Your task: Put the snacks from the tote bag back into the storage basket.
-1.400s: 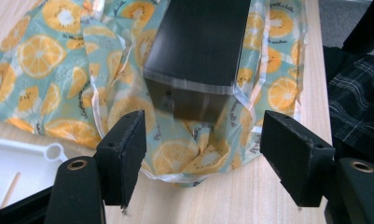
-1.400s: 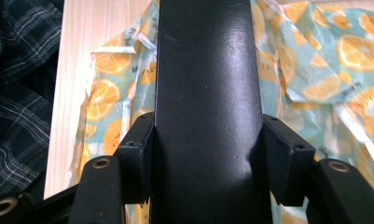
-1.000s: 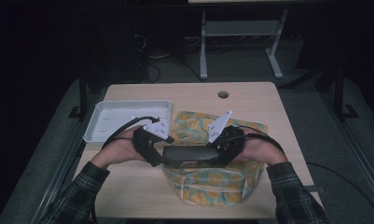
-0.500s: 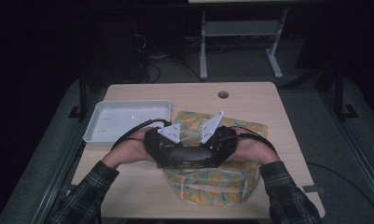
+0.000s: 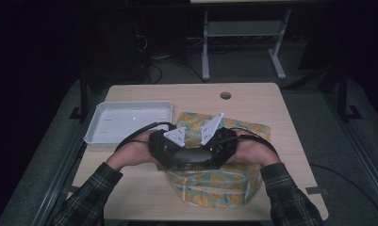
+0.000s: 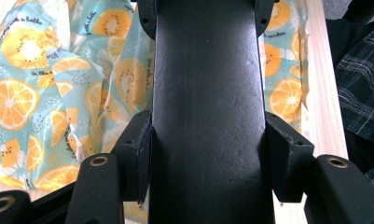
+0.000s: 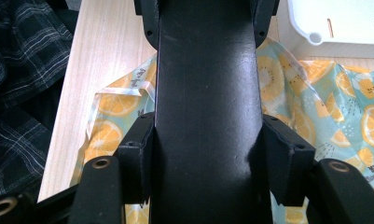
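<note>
A flat black box [image 5: 191, 159] is held between my two grippers above a sheet of wrapping paper [image 5: 215, 186] printed with orange and kiwi slices. My left gripper [image 5: 167, 147] is shut on the box's left end and my right gripper [image 5: 220, 145] on its right end. In the left gripper view the box [image 6: 205, 93] runs up the middle with a jaw pressed on each side, over the paper [image 6: 45, 93]. The right gripper view has the same black box [image 7: 207, 93] clamped above the paper [image 7: 334, 102].
A white tray [image 5: 130, 120] stands at the table's back left, its corner [image 7: 343, 23] close to the paper. A cable hole [image 5: 225, 95] sits near the far edge. Plaid sleeves [image 5: 290, 197] come in from the front. Bare table top [image 5: 130, 188] lies at the front left.
The two grippers have drawn closer together on the black box, their grey plates tilting inward. The box has stayed over the paper.
</note>
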The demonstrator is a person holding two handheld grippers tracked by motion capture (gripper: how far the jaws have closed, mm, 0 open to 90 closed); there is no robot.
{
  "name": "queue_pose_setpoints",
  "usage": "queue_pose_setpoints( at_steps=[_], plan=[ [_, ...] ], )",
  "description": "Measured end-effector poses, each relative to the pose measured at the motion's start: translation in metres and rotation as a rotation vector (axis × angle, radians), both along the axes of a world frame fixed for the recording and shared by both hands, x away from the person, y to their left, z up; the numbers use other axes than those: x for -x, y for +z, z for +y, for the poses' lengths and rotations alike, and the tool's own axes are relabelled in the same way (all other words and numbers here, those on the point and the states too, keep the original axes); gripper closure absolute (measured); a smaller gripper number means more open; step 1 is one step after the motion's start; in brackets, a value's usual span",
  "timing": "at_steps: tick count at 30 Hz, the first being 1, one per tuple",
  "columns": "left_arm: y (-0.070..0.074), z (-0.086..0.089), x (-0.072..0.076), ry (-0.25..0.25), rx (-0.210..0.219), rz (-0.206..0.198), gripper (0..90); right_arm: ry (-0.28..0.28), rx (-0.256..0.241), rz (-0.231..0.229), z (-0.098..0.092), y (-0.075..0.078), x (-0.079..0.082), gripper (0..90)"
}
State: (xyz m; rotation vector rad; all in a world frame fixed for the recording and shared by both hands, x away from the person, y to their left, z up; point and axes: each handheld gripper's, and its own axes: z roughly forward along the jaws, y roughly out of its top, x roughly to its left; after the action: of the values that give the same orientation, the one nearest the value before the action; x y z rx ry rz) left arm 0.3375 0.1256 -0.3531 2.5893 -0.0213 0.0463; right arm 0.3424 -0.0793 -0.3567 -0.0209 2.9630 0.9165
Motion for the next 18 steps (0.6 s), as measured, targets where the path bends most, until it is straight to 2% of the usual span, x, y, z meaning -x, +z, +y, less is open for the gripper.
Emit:
queue_pose_setpoints(
  at_steps=[6,9,12,18],
  plan=[
    [0.001,0.003,0.001,0.001,0.005,-0.011,42.1,-0.014,-0.001,0.007,0.002,-0.001,0.000,40.0],
    [0.004,0.006,0.001,-0.002,0.004,-0.020,42.1,-0.040,-0.007,0.017,0.001,0.000,-0.001,33.7],
    [0.004,0.010,0.001,0.008,0.011,-0.009,42.1,-0.062,-0.017,0.022,-0.002,0.001,-0.002,28.8],
    [0.004,0.020,-0.001,0.027,0.005,-0.012,42.1,-0.106,-0.081,0.036,-0.015,0.003,-0.002,25.0]
  ],
)
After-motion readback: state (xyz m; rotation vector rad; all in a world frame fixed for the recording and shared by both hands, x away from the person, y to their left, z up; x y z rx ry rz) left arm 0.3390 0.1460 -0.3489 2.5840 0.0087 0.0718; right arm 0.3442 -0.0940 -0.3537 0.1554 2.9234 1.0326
